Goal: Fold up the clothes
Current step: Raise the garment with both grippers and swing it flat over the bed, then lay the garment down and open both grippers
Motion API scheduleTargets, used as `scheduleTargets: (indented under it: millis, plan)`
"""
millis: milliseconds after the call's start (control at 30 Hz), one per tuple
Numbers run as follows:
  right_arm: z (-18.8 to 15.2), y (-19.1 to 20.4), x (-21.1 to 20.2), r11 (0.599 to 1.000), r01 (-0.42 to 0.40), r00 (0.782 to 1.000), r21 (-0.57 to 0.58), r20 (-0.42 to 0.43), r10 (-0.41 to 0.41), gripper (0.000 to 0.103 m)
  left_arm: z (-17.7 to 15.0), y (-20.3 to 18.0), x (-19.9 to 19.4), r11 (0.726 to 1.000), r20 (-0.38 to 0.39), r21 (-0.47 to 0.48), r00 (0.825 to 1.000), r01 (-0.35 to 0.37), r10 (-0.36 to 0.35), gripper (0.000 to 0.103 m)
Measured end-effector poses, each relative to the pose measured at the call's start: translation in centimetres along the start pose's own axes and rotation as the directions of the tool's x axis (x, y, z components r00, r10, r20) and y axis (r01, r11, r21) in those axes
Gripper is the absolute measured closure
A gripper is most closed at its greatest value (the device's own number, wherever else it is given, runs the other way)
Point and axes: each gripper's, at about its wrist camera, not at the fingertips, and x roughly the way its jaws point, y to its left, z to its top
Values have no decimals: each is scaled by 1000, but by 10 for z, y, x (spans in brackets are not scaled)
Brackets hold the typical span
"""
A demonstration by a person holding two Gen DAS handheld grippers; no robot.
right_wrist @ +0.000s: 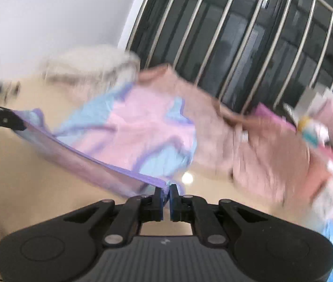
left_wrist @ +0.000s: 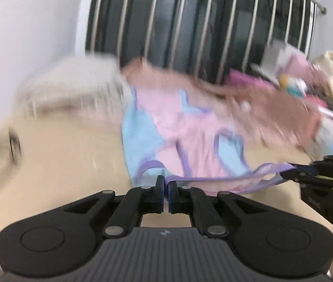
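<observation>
Fabric looks light, limp and thin: the pink-and-blue garment (left_wrist: 185,127) sags toward twelve o'clock. Left gripper (left_wrist: 166,183) and right gripper (right_wrist: 166,191) each pinch its purple hem (left_wrist: 213,178), a sensible hold.

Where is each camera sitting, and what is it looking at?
Left wrist: rides on the left claw, looking forward over the beige table toward the barred window; its own fingers pinch the pink and blue garment, the right claw showing at right.
Right wrist: rides on the right claw, facing likewise; the left claw shows at left.
Shared: garment, table, window, brown garment.
</observation>
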Motion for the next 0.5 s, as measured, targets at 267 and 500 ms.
scheduleTargets:
  millis: [267,500]
  plan:
    - [-30,-22,-62,998,36,999,56,-4,-36,59,3,5,-49,989,0,-1,989,148,-148,60]
    - [10,0,-51,944,-293,953,150,122,276,57,50,28,-21,1000,31,-1,999,-23,23,54]
